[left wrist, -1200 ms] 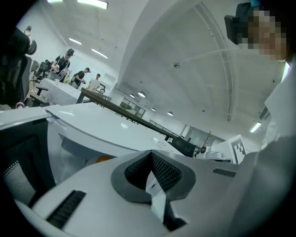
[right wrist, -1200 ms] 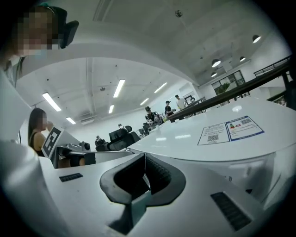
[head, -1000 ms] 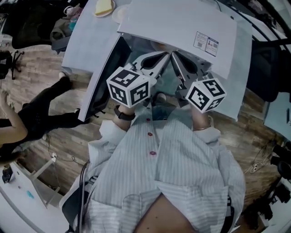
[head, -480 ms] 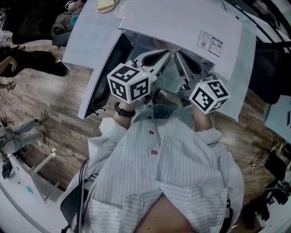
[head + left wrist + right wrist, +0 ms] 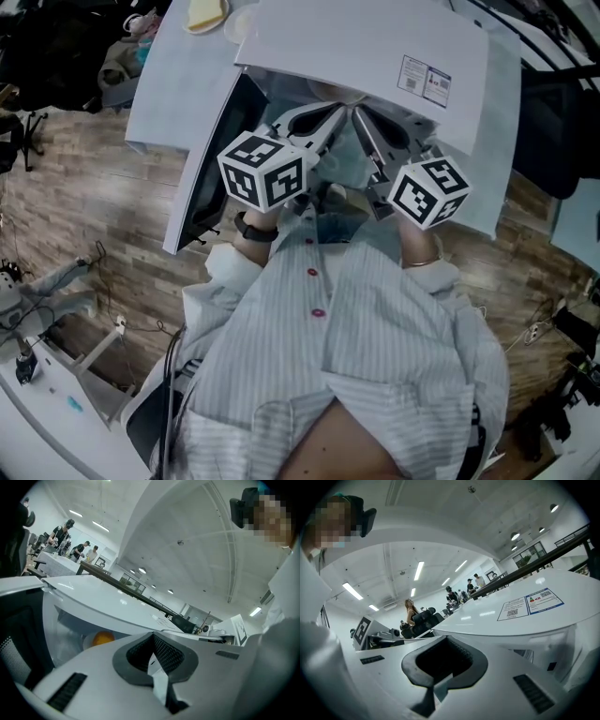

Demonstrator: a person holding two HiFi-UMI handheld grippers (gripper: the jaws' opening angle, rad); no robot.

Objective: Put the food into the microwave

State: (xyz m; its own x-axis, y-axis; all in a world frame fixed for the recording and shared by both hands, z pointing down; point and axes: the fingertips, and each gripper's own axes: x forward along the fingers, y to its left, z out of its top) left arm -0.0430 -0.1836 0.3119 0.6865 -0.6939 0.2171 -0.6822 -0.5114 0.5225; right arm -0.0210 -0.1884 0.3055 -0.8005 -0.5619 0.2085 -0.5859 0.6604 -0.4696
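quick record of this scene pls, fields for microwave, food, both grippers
microwave: white microwave on the table
door: door open, hinged at the head view's left
food inside: orange food on a pale dish, in the cavity
food outside: yellowish food on the table beyond the microwave
left gripper: left gripper shut, holding nothing, in front of the opening
right gripper: right gripper shut, holding nothing, beside the left one

A white table (image 5: 159,89) carries the microwave (image 5: 366,47) and a plate of food (image 5: 207,14).
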